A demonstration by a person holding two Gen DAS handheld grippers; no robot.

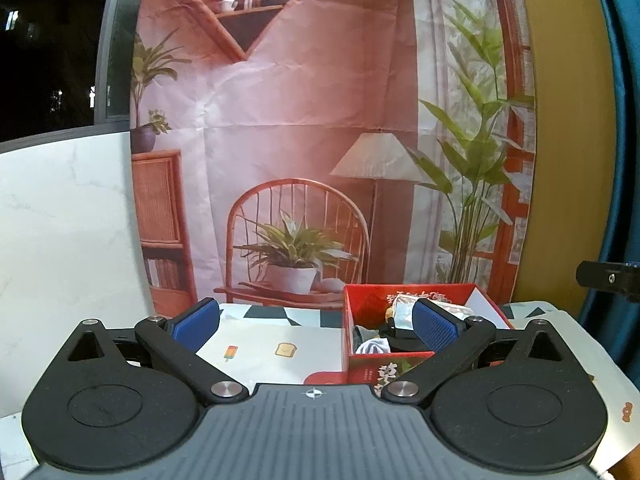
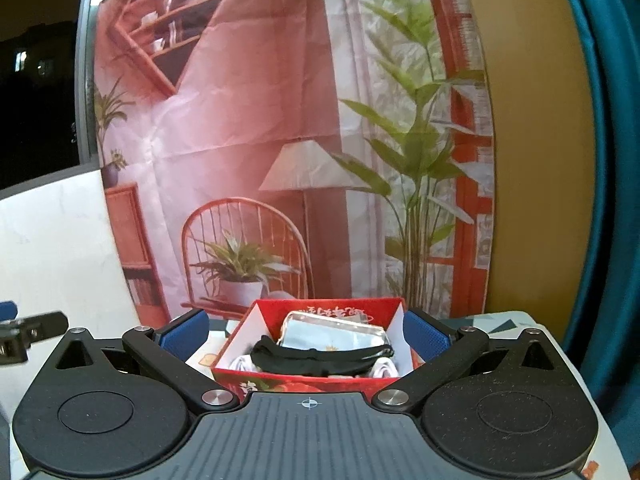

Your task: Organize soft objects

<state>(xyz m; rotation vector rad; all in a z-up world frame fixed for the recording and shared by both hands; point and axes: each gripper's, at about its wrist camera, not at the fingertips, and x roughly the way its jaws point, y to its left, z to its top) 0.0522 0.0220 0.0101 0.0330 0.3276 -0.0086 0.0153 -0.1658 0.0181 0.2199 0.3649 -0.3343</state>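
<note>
Left gripper (image 1: 316, 326) spread wide, empty, above table (image 1: 568, 332). Right gripper (image 2: 305, 334) likewise wide apart, holding nothing, pads flanking red box (image 2: 332, 308) without touching. Box near table's back edge holds black fabric strip (image 2: 320, 356), silvery pouch (image 2: 332, 330), white cloth (image 2: 244, 362). Printed backdrop (image 1: 320, 120) behind.
</note>
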